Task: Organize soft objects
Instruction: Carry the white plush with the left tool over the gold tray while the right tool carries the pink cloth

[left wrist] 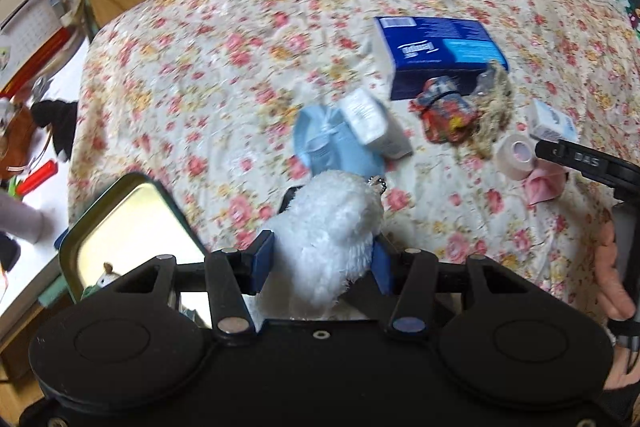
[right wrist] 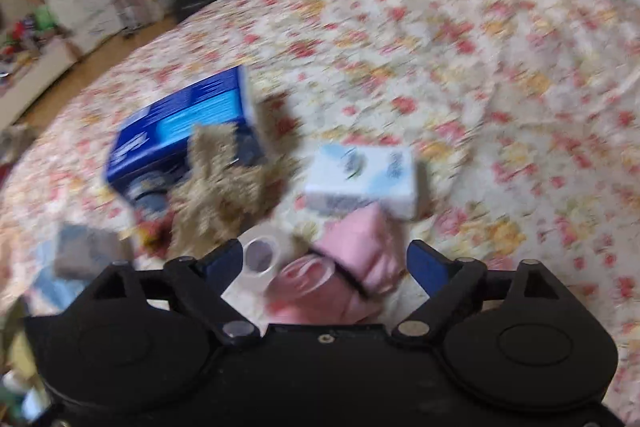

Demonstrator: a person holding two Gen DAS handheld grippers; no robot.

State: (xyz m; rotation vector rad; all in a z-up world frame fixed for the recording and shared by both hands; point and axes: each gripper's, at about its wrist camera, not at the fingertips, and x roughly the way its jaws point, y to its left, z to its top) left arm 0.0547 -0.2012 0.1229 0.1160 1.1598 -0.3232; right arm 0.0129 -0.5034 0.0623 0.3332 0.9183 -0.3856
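left tongs (left wrist: 320, 259): clamped on white plush toy (left wrist: 332, 227), above floral bedspread (left wrist: 200, 75) beside open tin (left wrist: 132, 227) | right tongs (right wrist: 324, 263): spread wide, empty, over pink cloth (right wrist: 352, 259), tape roll (right wrist: 262, 255) near

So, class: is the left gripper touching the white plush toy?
Touching. The left wrist view shows the left gripper with its jaws pressed into both sides of the white plush toy.
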